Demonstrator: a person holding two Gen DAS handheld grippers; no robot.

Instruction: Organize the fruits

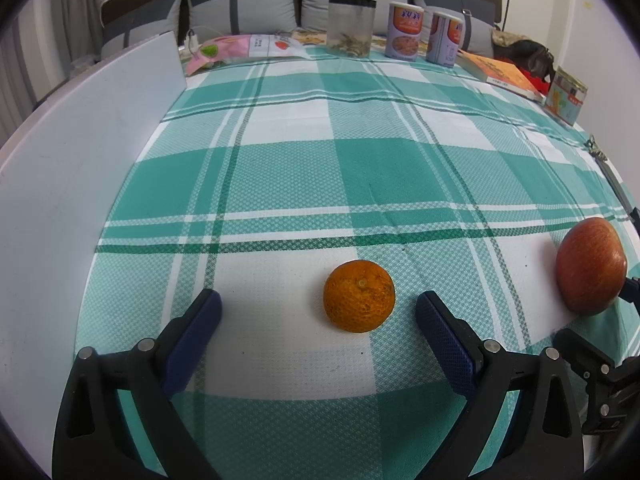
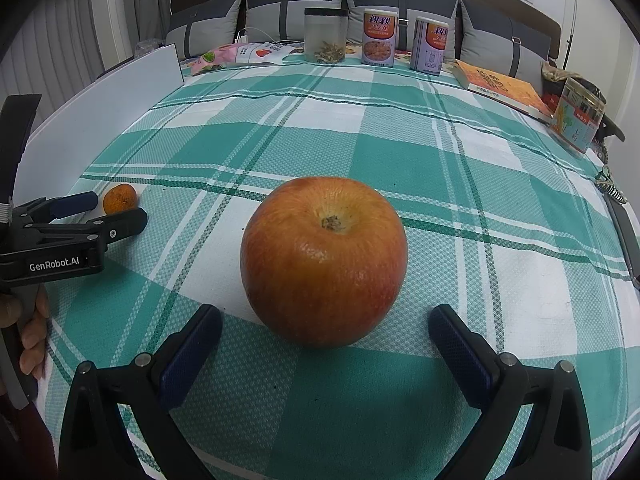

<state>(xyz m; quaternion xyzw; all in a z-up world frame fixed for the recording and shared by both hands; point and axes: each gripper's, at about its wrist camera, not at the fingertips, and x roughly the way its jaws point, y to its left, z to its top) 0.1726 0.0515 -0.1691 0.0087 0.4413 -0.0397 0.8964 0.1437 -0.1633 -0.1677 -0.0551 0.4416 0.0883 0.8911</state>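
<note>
A small orange mandarin (image 1: 359,296) sits on the green checked cloth, just ahead of and between the fingertips of my open left gripper (image 1: 318,306). A red-orange apple (image 2: 323,261) sits on the cloth just ahead of my open right gripper (image 2: 325,320), between its spread fingers. The apple also shows at the right edge of the left wrist view (image 1: 590,266). The mandarin (image 2: 120,198) and the left gripper (image 2: 114,212) show at the left of the right wrist view. Neither gripper touches its fruit.
A white board (image 1: 80,152) stands along the table's left side. At the back stand a clear jar (image 2: 325,36), two cans (image 2: 378,38), snack packets (image 2: 236,56), an orange book (image 2: 506,86) and a small tin (image 2: 578,118). Grey cushions (image 2: 292,4) lie behind.
</note>
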